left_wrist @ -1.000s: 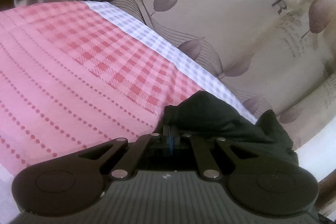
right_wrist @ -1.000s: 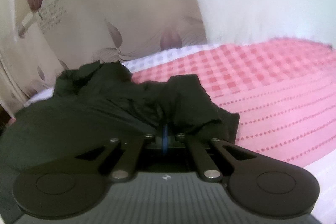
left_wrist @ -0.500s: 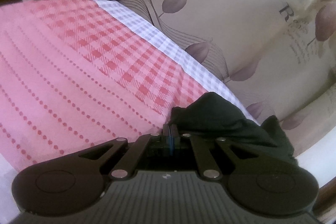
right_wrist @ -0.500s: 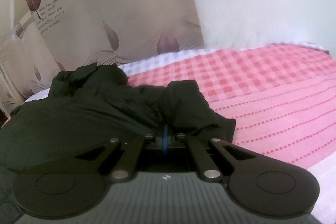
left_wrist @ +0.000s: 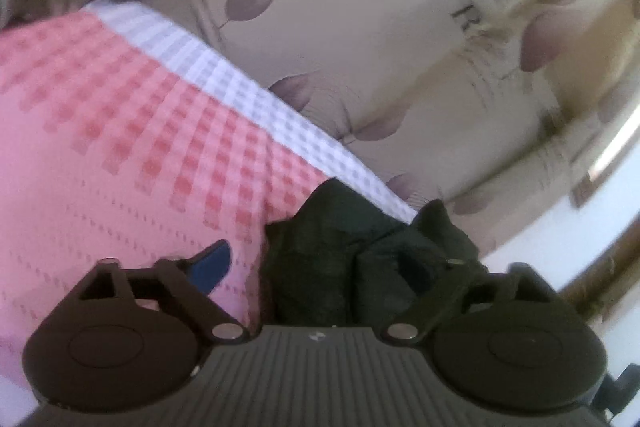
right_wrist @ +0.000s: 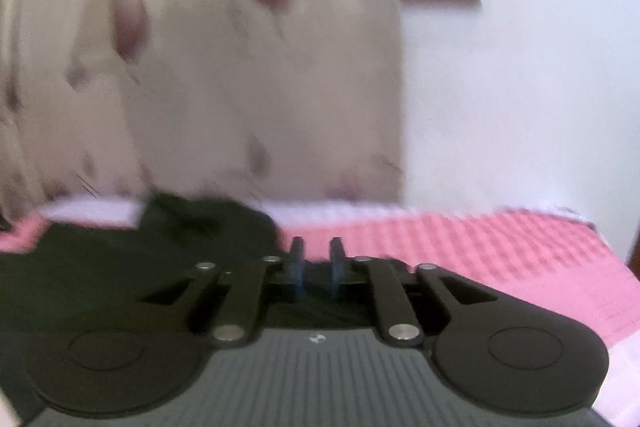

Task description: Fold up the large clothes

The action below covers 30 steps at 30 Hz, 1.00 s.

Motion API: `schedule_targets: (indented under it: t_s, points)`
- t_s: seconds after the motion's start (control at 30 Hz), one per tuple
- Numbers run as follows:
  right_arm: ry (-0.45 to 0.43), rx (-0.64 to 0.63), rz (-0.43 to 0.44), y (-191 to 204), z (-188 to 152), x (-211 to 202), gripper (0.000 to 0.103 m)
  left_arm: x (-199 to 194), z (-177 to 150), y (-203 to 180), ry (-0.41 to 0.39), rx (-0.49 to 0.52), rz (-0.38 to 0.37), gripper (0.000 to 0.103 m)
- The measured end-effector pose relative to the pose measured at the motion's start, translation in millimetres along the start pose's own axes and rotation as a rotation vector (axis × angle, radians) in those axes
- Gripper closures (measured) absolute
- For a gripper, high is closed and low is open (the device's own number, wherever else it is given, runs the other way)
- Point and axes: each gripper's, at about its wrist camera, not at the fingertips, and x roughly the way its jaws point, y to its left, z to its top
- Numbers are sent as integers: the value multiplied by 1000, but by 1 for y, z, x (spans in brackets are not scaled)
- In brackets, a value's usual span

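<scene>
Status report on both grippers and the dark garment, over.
Left gripper opening, wide, dark crumpled garment between fingers, released. Right gripper opening, nothing between pads. Garment bunched on pink checked bedspread. Nothing in the way.

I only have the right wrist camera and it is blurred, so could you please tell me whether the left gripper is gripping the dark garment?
Observer: No. The left gripper is opening, with its jaws wide apart. The dark garment lies between them, but the pads do not press on it.
Operator: Thank you. How does the cloth lie there?
Observer: It is a crumpled heap on the pink sheet, and its far end reaches the white checked border.
</scene>
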Motion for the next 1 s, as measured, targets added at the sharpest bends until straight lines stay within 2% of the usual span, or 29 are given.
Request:
schedule_targets:
  t_s: [0.03, 0.07, 0.1, 0.13, 0.23, 0.27, 0.37, 0.43, 0.53, 0.57, 0.63, 0.67, 0.77, 0.8, 0.83, 0.87, 0.9, 1.0]
  points:
    - [-23, 5, 36, 9, 0, -12, 65, 1, 3, 3, 6, 4, -21, 7]
    - [-39, 3, 61, 17, -2, -21, 42, 4, 5, 5, 17, 8, -41, 7]
    - [-53, -10, 87, 28, -8, -30, 26, 8, 7, 8, 39, 10, -59, 7]
    - [-57, -34, 112, 40, -15, -37, 23, 15, 9, 12, 77, 4, -85, 7]
    - [-23, -115, 160, 69, -34, -47, 24, 38, 6, 23, 184, -35, -175, 8]
    - [-13, -130, 176, 78, -41, -48, 24, 43, 7, 19, 202, 17, -207, 8]
    - [4, -98, 208, 92, -52, -49, 24, 62, 13, 18, 298, 54, -281, 10]
    - [8, -73, 213, 95, -55, -49, 24, 73, 19, 19, 346, 52, -327, 14]
    - [14, -40, 212, 102, -59, -48, 24, 88, 23, 19, 407, 91, -353, 31]
    - [13, -23, 213, 103, -60, -47, 24, 92, 24, 21, 418, 103, -351, 43]
    - [8, 16, 223, 102, -61, -46, 24, 97, 23, 24, 419, 103, -364, 48]
    - [6, 36, 230, 103, -62, -45, 24, 99, 21, 25, 409, 93, -376, 54]
    - [-4, 56, 251, 111, -59, -39, 24, 98, 12, 21, 384, 94, -389, 58]
    - [4, 34, 253, 118, -56, -36, 27, 94, 12, 22, 382, 92, -392, 60]
    - [13, 2, 245, 126, -53, -32, 37, 92, 11, 23, 379, 87, -392, 61]
    - [24, -34, 239, 135, -50, -28, 68, 89, 10, 24, 373, 81, -391, 62]
    - [44, -66, 225, 144, -48, -22, 88, 86, 11, 23, 369, 83, -390, 62]
    - [79, -151, 179, 162, -48, -5, 95, 81, 8, 23, 351, 70, -392, 64]
